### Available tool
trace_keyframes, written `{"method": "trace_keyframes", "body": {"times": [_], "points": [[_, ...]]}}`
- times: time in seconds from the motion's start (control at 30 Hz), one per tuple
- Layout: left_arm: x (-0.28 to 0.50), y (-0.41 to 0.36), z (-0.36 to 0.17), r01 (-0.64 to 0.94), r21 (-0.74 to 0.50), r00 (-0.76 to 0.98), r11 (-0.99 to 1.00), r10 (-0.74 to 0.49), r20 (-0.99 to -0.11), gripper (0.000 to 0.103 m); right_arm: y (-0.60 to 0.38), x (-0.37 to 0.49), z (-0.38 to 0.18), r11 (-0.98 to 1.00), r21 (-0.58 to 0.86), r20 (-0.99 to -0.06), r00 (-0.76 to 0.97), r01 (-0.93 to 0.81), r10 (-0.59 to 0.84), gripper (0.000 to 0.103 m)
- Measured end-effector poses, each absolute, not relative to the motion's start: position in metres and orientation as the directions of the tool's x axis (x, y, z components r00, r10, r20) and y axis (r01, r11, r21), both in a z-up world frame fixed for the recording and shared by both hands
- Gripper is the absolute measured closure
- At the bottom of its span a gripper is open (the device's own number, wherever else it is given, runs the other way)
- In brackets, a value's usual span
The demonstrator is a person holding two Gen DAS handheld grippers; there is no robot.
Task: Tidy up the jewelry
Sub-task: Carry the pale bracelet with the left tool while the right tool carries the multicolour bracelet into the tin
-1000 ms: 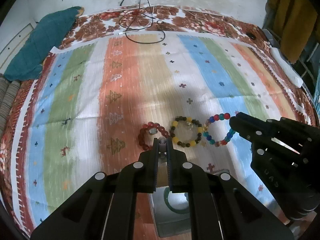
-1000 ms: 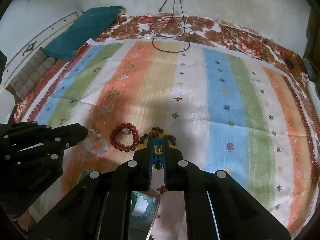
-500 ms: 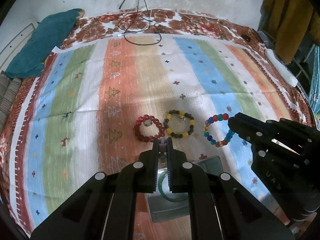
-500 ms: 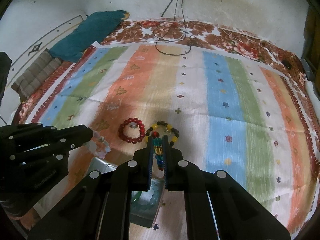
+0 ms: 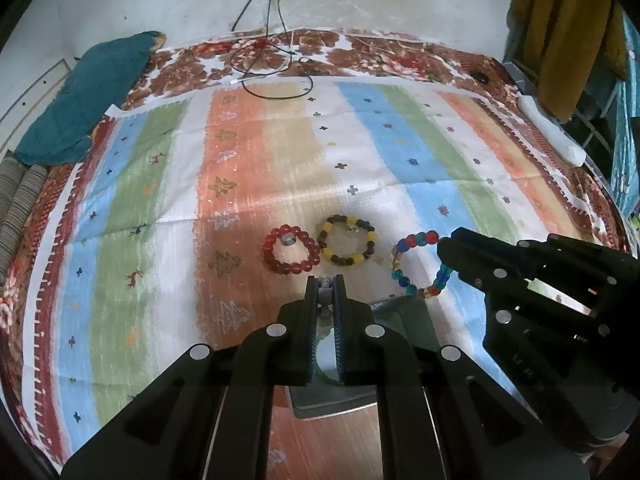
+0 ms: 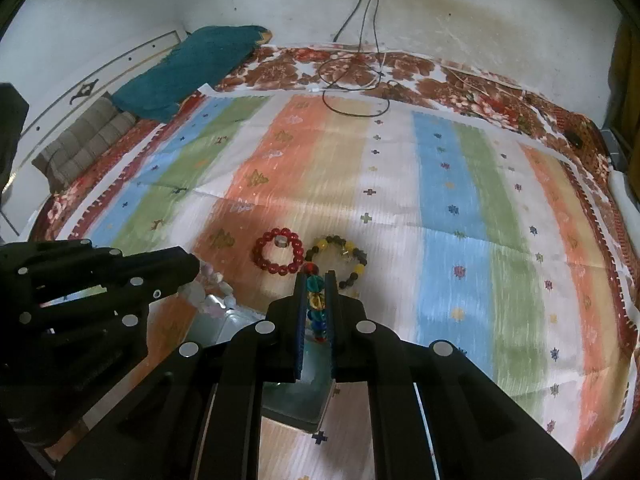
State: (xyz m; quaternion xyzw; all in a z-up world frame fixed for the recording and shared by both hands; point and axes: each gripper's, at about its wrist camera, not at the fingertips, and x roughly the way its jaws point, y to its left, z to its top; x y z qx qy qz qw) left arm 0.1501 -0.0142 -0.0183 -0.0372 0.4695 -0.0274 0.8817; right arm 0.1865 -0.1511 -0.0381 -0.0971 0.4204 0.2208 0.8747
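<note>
Four bracelets in view: you hold two, and two lie flat on the striped bedspread [image 5: 400, 152].

Your left claw [image 5: 326, 292] pinches a pale bracelet [image 6: 212, 290]; your right claw [image 6: 316, 286] pinches a multicoloured bracelet [image 5: 404, 248], hanging lengthwise. The red bracelet [image 5: 290, 254] and yellow-and-dark bracelet [image 5: 347, 241] lie side by side. The metal tray [image 5: 416, 320] below holds one green ring [image 5: 326, 372].

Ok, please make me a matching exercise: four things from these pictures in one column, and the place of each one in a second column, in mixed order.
Things:
1. red bracelet
2. multicoloured bracelet
3. pale bracelet
4. teal cushion

Places:
A. gripped in the right claw
B. at the far left corner, by the wall
C. gripped in the left claw
D. flat on the striped cloth, next to the yellow-and-dark bracelet

Pairs: 1-D, 2-A, 3-C, 4-B.
</note>
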Motion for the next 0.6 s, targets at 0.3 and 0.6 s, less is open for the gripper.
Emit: {"method": "trace_keyframes", "body": {"times": [0.3, 0.6], "points": [[0.134, -0.016, -0.017, 0.014, -0.089, 0.565, 0.996, -0.082, -0.821, 0.096, -0.158, 0.167, -0.041, 0.883, 0.026, -0.778, 0.545, -0.469, 0.312, 0.093], [0.117, -0.018, -0.014, 0.019, -0.095, 0.579, 0.995, -0.089, -0.811, 0.096, -0.162, 0.15, -0.041, 0.877, 0.039, -0.773, 0.542, -0.479, 0.33, 0.093]]}}
